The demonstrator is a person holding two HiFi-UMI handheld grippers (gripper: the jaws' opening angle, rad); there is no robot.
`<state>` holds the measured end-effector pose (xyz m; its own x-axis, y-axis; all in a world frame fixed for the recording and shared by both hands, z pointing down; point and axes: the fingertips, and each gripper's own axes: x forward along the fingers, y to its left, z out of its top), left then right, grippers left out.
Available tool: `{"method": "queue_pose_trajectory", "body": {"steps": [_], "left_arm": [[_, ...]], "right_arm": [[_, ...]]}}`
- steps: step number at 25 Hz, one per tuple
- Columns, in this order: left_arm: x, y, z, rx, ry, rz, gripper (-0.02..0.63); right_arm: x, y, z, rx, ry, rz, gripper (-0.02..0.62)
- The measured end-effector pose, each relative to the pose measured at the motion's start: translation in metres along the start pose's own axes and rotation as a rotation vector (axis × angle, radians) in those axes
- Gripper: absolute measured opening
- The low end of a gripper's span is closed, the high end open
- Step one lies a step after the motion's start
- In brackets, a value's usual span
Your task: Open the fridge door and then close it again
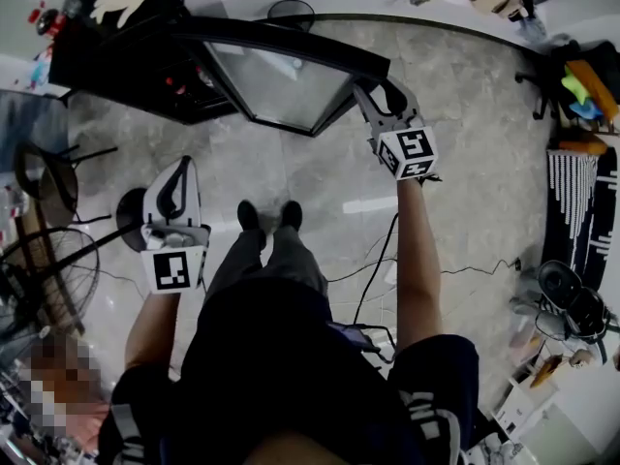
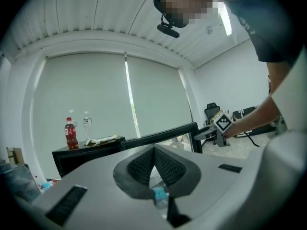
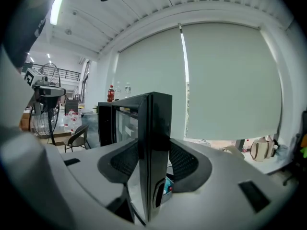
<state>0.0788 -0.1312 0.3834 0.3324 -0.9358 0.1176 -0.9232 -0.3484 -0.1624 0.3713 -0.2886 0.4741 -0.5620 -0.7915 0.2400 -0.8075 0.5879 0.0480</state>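
**Gloss on the door, matt on the tools**

The fridge door (image 3: 156, 123) has a smooth, glossy black frame around a clear glass pane (image 1: 281, 85). The left hand-held gripper (image 2: 154, 148) and right hand-held gripper (image 3: 152, 152) have matt light-grey plastic shells; their pads (image 3: 184, 159) are dark and finely ribbed. The floor (image 1: 465, 114) looks like polished, mottled stone. The blinds (image 2: 86, 95) look matt, like cloth.

Pale roller blinds (image 3: 230, 80) hang under a ribbed white ceiling (image 3: 144, 8); the floor (image 1: 465, 114) is grey stone, with a standing fan (image 1: 39, 269) aside.
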Motion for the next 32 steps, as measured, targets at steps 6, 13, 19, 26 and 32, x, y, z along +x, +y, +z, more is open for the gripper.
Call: {"method": "queue_pose_trajectory", "body": {"steps": [6, 13, 19, 26, 32], "left_arm": [[-0.007, -0.008, -0.002, -0.014, -0.012, -0.025, 0.023], [-0.012, -0.017, 0.003, -0.038, -0.036, -0.058, 0.023], [-0.016, -0.027, 0.005, -0.045, -0.048, -0.086, 0.023], [-0.022, -0.031, 0.005, -0.046, -0.047, -0.101, 0.023], [-0.027, -0.039, 0.001, -0.059, -0.031, -0.102, 0.023]], "right_arm": [[-0.018, 0.027, -0.003, -0.003, 0.014, -0.046, 0.204], [-0.038, 0.058, -0.009, 0.012, 0.045, -0.079, 0.201], [-0.049, 0.081, -0.01, 0.014, 0.042, -0.108, 0.201], [-0.063, 0.108, -0.012, 0.026, 0.062, -0.104, 0.201], [-0.076, 0.131, -0.009, -0.006, 0.038, -0.113, 0.195]]}}
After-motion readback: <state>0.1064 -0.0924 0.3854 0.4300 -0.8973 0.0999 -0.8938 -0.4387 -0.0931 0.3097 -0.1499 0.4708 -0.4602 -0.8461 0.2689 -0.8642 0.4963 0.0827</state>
